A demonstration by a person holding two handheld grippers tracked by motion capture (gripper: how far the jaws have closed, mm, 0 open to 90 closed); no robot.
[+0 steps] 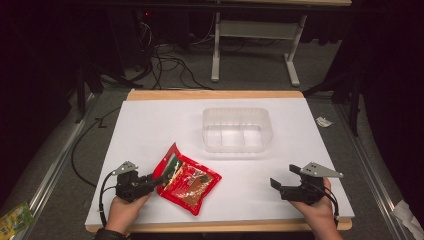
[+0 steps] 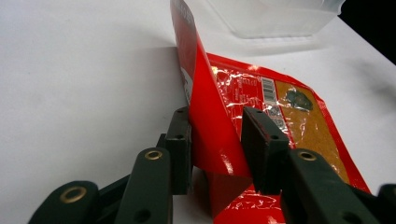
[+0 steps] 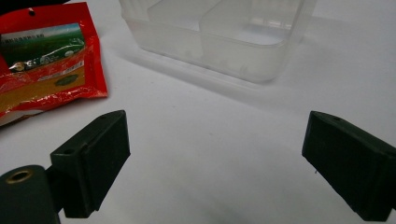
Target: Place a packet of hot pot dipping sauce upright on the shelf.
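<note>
Nearest the person, the left gripper (image 1: 159, 179) has its jaws pinched on the raised edge of a glossy red foil snack packet (image 1: 187, 184), which lies on the white tabletop (image 1: 150, 130). The right gripper (image 1: 284, 181) hovers well apart, jaws wide (nothing between them). Farther back sits a clear, divided plastic container (image 1: 237, 129).

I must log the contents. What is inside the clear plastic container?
The clear plastic container looks empty: low dividers and bare floor show through. The red packet lies outside it, an edge between the left tongs.
</note>
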